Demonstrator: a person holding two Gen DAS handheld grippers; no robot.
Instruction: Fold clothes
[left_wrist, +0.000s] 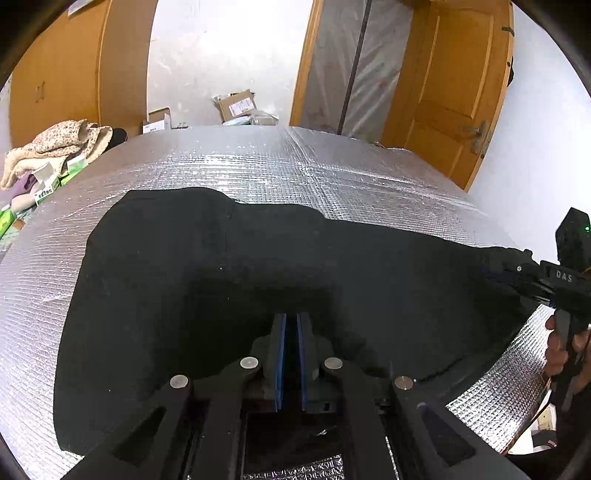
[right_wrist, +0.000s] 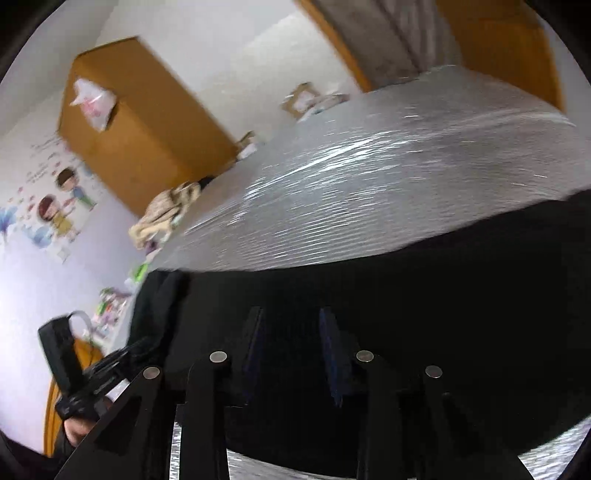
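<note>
1. Black garment (left_wrist: 229, 280) lies spread on the silver-foil counter (left_wrist: 295, 162); the left claw (left_wrist: 291, 325), nearly closed with a thin gap between its blue pads, sits low over its near part; whether it pinches cloth is unclear.
2. Right wrist view, blurred: the right claw (right_wrist: 291, 332) stands open over the garment (right_wrist: 443, 288), gripping nothing.

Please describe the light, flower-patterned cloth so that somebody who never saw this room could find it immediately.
Start from the big table covered in silver foil sheet, where the black garment lies spread out. Look past the table's far left edge, in front of the wooden wardrobe: there the crumpled beige floral cloth lies in a heap. Unlike the small green and white boxes beside it, it is soft, pale and speckled.
</note>
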